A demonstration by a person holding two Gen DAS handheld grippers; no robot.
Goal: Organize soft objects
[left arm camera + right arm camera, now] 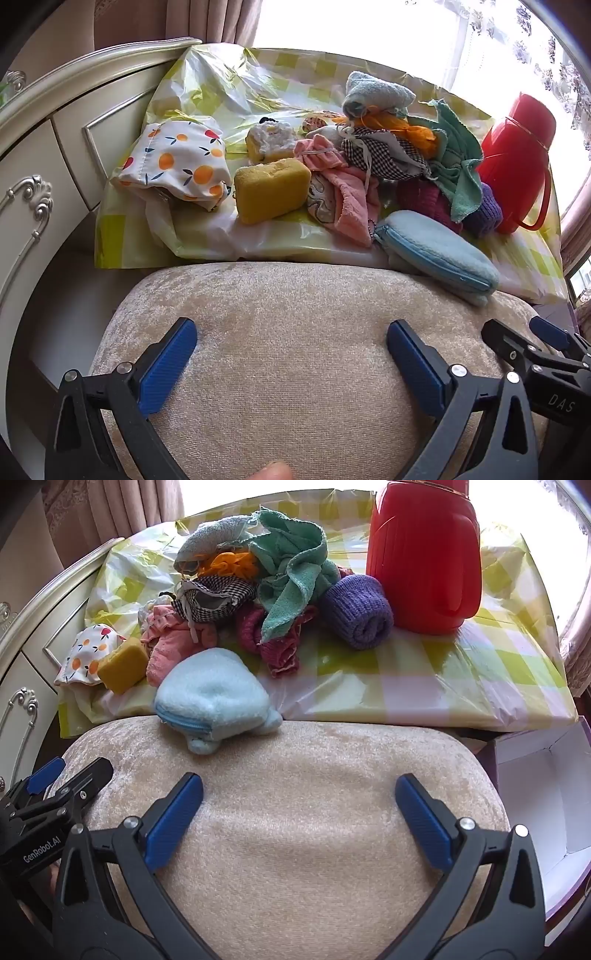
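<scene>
A heap of soft things lies on a yellow-checked plastic cover (207,92) (480,672): a fruit-print cloth pouch (177,162) (86,657), a yellow sponge (271,192) (123,668), a pink cloth (351,195) (170,653), a checked cloth (376,153) (218,594), a green towel (458,162) (295,590), a purple knit roll (358,609) and a light blue fleece pouch (439,251) (210,701) at the front edge. My left gripper (291,354) is open and empty above a beige cushion (288,295) (295,775). My right gripper (299,808) is open and empty, beside the left.
A red plastic jug (517,162) (424,554) stands at the right of the heap. A cream dresser (55,147) is on the left. An open white box (535,786) sits at the right of the cushion. A bright window is behind.
</scene>
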